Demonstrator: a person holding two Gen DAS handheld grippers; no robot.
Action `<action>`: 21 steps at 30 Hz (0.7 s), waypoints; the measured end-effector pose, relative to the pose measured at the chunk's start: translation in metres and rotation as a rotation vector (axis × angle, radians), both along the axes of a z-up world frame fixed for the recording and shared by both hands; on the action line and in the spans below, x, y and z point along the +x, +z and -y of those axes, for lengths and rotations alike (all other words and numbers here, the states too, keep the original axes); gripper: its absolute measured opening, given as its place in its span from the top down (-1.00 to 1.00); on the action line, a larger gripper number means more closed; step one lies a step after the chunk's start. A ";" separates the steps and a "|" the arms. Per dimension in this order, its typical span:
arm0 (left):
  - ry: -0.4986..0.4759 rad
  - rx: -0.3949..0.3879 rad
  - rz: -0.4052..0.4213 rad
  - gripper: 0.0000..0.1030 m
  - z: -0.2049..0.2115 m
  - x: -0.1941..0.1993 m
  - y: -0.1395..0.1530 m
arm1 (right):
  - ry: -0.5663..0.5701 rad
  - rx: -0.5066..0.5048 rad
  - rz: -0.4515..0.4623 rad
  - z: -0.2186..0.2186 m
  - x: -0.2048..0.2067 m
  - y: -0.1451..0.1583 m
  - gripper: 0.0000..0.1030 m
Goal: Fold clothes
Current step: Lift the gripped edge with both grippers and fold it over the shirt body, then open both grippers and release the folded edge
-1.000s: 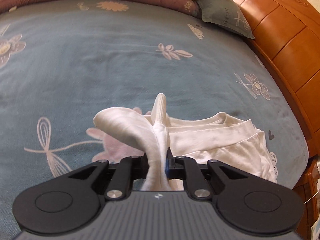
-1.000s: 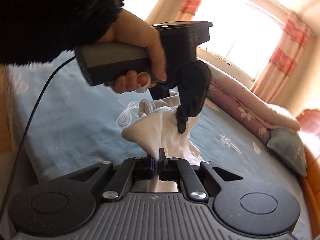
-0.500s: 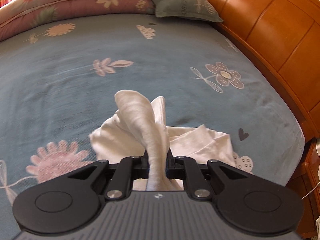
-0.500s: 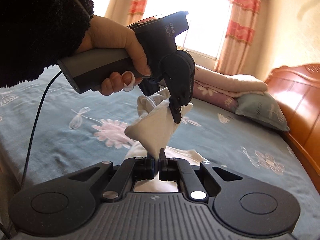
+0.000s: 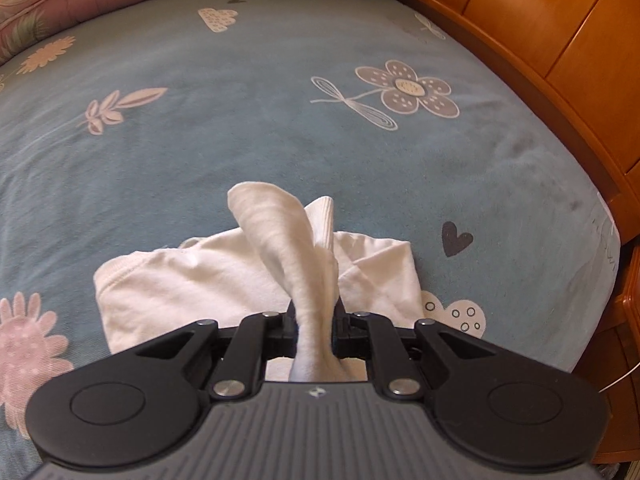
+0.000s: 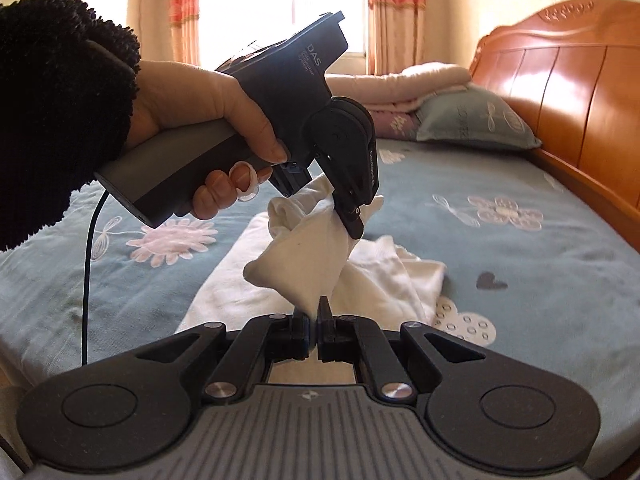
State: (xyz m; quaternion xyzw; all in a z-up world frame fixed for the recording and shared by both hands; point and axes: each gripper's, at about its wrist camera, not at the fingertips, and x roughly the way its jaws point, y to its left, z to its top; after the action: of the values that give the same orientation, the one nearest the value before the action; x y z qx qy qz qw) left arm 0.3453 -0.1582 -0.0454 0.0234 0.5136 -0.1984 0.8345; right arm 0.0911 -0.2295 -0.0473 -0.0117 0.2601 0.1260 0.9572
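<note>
The white garment [image 5: 208, 288] lies on the blue flowered bed [image 5: 240, 140], near the side by the wooden headboard [image 6: 560, 92], its long axis running roughly across the left wrist view. The left gripper [image 5: 316, 320] is clamped narrowly on a bunched fold lifted off it. The right gripper [image 6: 314, 322] is pinched tight on another raised corner of the same garment [image 6: 304, 260].

Floral bedsheet [image 5: 248, 128], pillow [image 6: 472, 120], wooden headboard [image 6: 568, 80]
</note>
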 end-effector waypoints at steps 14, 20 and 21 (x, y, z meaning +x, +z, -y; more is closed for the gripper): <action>-0.015 0.056 -0.036 0.62 0.028 0.010 -0.020 | -0.043 0.149 -0.110 0.033 0.011 -0.028 0.86; -0.045 0.035 0.000 0.29 0.042 0.009 -0.012 | -0.043 0.175 -0.164 0.041 0.013 -0.036 0.66; -0.054 0.013 0.001 0.28 0.043 0.009 -0.012 | -0.044 0.174 -0.173 0.043 0.013 -0.039 0.57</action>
State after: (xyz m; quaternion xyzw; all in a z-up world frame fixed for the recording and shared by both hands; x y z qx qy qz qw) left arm 0.3546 -0.2010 -0.0570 0.0429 0.5135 -0.2176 0.8290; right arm 0.1043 -0.2723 -0.0860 0.0879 0.3302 0.1273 0.9311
